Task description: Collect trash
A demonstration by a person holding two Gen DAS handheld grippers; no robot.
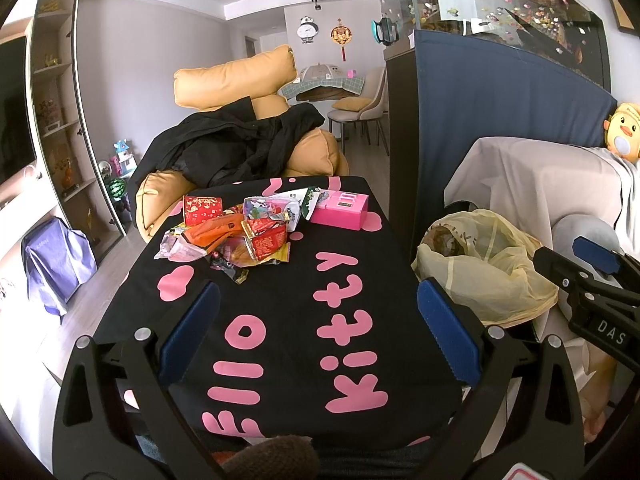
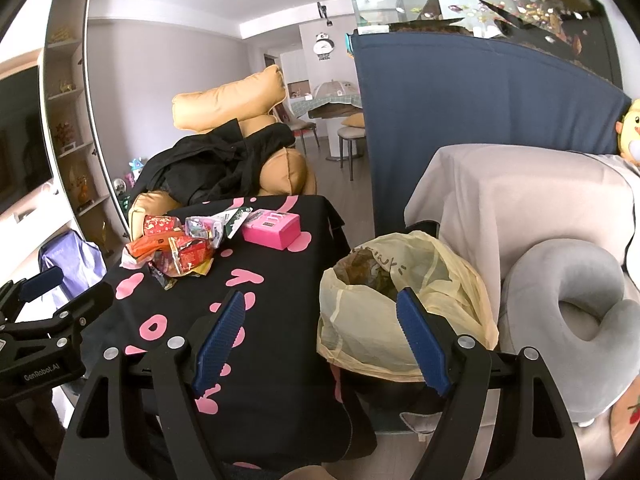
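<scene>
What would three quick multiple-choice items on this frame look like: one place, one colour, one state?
1. Where is the pile of wrappers?
A. at the far end of the table
B. on the floor
C. inside the yellow bag

2. What colour is the box beside the pile?
A. green
B. pink
C. white

3. How do the left gripper and right gripper stand?
A. both shut on wrappers
B. left shut, right open
C. both open, holding nothing

Answers:
1 A, the pile lies on the black cloth at the table's far end.
2 B, the box is bright pink in both views.
3 C, each pair of blue pads is spread wide with nothing between.
</scene>
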